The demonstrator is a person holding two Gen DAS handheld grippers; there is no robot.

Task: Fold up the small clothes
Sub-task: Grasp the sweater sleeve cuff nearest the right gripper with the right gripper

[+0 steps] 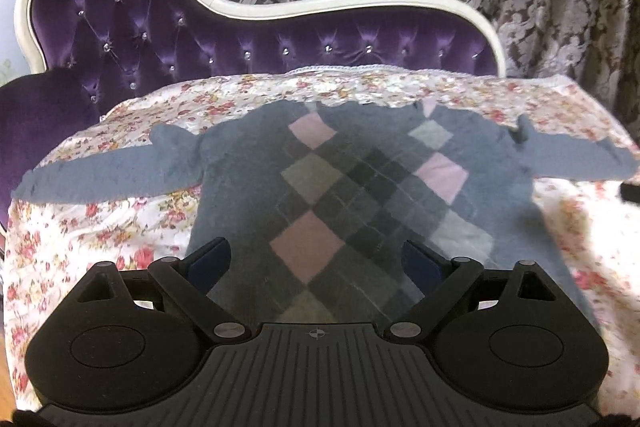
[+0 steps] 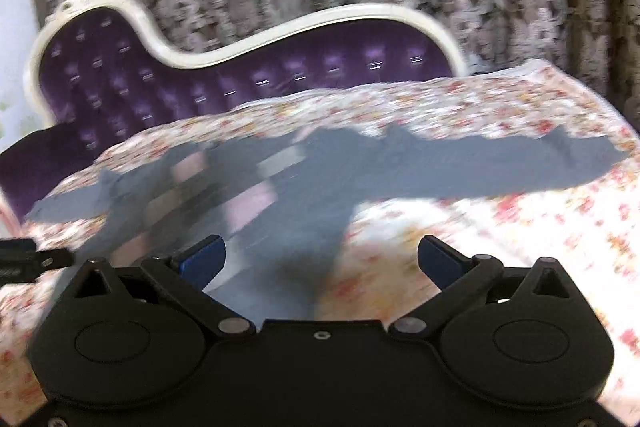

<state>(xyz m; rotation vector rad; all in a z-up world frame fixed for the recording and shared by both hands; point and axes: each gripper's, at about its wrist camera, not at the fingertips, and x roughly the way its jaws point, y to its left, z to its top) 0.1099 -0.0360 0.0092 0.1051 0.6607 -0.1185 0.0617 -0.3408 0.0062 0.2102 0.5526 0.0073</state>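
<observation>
Sweater (image 1: 352, 187) flat on floral cloth (image 1: 120, 227), beyond both grippers' spread, empty jaws.

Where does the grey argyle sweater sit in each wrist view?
Left wrist: sweater centre frame, spread flat, sleeves out to both edges.
Right wrist: sweater blurred, left of centre, one sleeve running right.
Shared landmark: purple tufted sofa back, upper left.

Grey argyle sweater (image 1: 352, 187) – spread flat, sleeves out – on floral cloth (image 1: 120, 227)
</observation>
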